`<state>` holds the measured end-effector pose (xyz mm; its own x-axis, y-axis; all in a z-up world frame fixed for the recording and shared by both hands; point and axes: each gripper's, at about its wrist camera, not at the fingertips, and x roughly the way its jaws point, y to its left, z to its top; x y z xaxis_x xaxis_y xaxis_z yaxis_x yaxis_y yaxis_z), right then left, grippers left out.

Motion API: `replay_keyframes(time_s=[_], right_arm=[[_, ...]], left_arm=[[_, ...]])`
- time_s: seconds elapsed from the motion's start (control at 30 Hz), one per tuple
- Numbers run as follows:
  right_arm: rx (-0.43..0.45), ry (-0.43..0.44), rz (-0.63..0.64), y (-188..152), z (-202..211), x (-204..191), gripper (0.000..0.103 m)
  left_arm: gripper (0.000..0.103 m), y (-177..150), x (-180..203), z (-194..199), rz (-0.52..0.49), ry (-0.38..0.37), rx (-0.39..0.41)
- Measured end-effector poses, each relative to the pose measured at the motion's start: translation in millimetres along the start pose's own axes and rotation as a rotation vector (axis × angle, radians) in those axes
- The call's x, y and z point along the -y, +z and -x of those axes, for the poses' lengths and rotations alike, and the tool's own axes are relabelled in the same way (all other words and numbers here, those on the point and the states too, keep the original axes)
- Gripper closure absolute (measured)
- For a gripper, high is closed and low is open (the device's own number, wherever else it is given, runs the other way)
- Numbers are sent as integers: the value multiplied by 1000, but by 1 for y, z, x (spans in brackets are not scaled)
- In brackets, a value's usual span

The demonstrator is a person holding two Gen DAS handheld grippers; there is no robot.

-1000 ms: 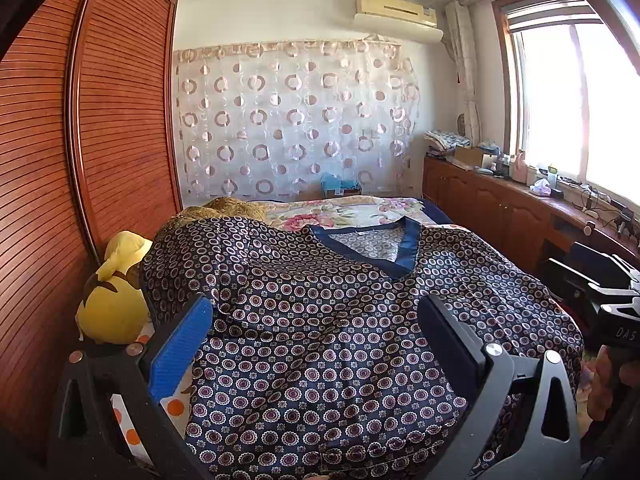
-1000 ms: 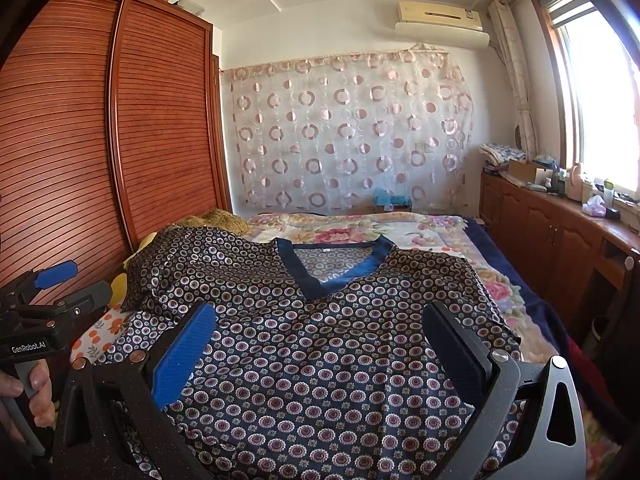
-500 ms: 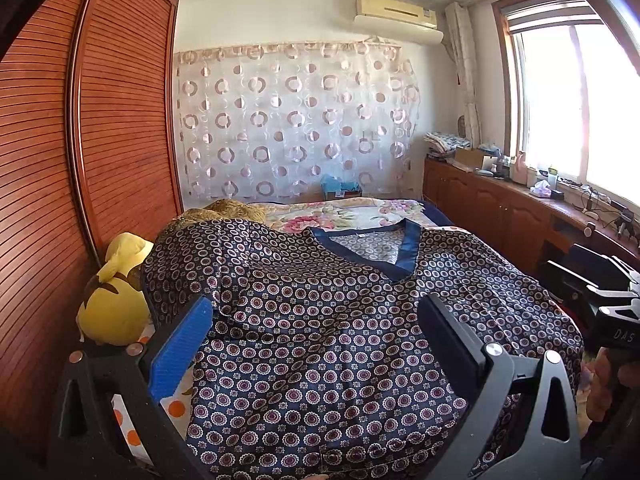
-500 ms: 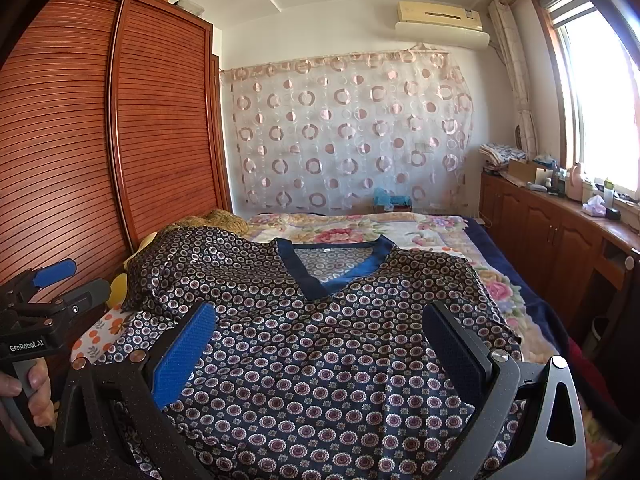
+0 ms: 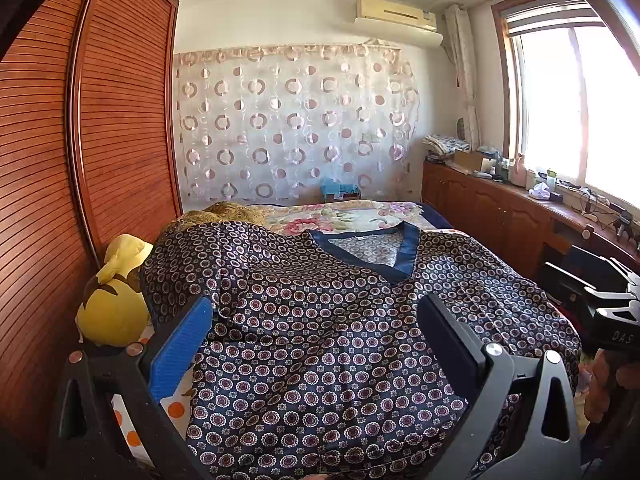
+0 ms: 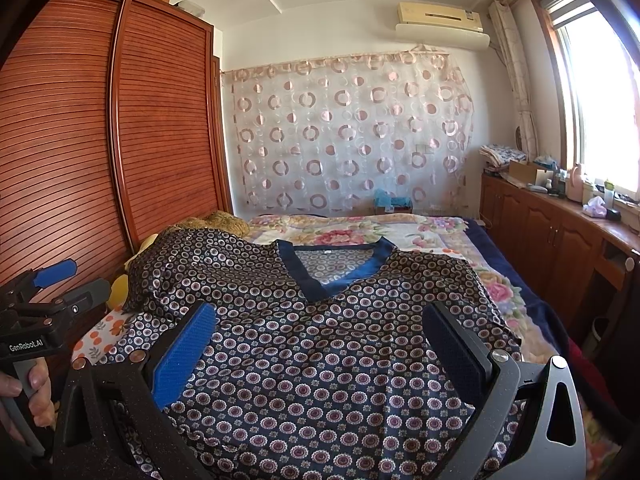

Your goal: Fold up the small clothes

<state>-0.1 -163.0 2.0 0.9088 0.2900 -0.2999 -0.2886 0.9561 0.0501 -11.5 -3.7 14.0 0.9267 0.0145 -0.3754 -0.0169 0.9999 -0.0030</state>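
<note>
A dark blue V-neck top (image 5: 320, 320) with a circle print lies spread face up on the bed, neck towards the far end; it also shows in the right wrist view (image 6: 320, 340). My left gripper (image 5: 316, 320) is open and empty, held above the top's near left part. My right gripper (image 6: 320, 328) is open and empty above the top's near middle. The left gripper shows at the left edge of the right wrist view (image 6: 44, 300); the right gripper shows at the right edge of the left wrist view (image 5: 600, 300).
A yellow plush toy (image 5: 112, 304) sits at the bed's left edge beside the slatted wardrobe (image 5: 80, 160). A floral bedspread (image 6: 360, 228) covers the far bed. Wooden cabinets (image 6: 560, 232) with clutter run under the window at right.
</note>
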Motion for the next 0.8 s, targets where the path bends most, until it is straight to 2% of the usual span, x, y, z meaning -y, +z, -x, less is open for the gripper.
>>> replay_keyframes(time_s=[0.4,0.5,0.8], right_arm=[[9,-9,12,-3,-1,-1,0],[1,-22,21,-4,-10,-4,0],[-4,23,52,-4,-35,-14,0]], left_arm=[[1,-6,-1,-4,5,-6,-9],[1,-10,-6,-12,2,6,-24],[1,-21,-35,-36,16,37,-85]])
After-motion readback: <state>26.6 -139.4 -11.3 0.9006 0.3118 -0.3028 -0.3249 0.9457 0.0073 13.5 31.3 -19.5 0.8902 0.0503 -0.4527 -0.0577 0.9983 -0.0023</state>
